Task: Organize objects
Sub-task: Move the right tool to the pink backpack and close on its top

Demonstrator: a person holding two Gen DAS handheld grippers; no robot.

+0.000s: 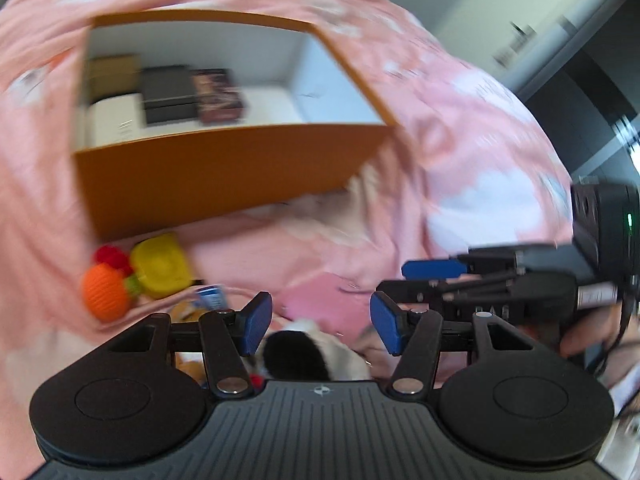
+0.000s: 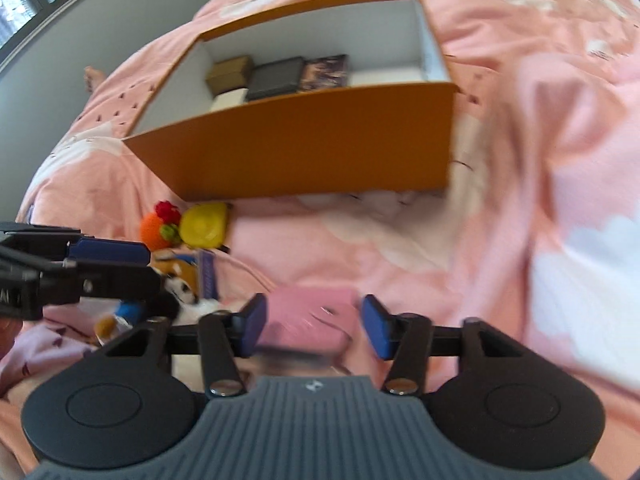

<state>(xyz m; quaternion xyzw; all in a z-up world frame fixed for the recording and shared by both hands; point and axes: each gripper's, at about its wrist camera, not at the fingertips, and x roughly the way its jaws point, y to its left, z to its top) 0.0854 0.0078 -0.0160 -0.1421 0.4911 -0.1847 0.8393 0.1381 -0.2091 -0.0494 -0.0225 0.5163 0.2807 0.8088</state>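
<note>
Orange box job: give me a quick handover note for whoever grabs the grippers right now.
Left gripper: jaws open, empty, over a black-and-white plush toy.
Right gripper: jaws open, either side of a pink case, not closed on it.
Orange box on the pink bedspread already holds four small boxes.
Left outside: yellow container, orange knitted toy, plush toys, pink case.

The orange box [image 2: 304, 140] stood open-topped at twelve o'clock, its right half bare. Toys [image 2: 188, 228] crowded ten o'clock; open bedspread [image 2: 520, 200] lay toward two o'clock.
</note>
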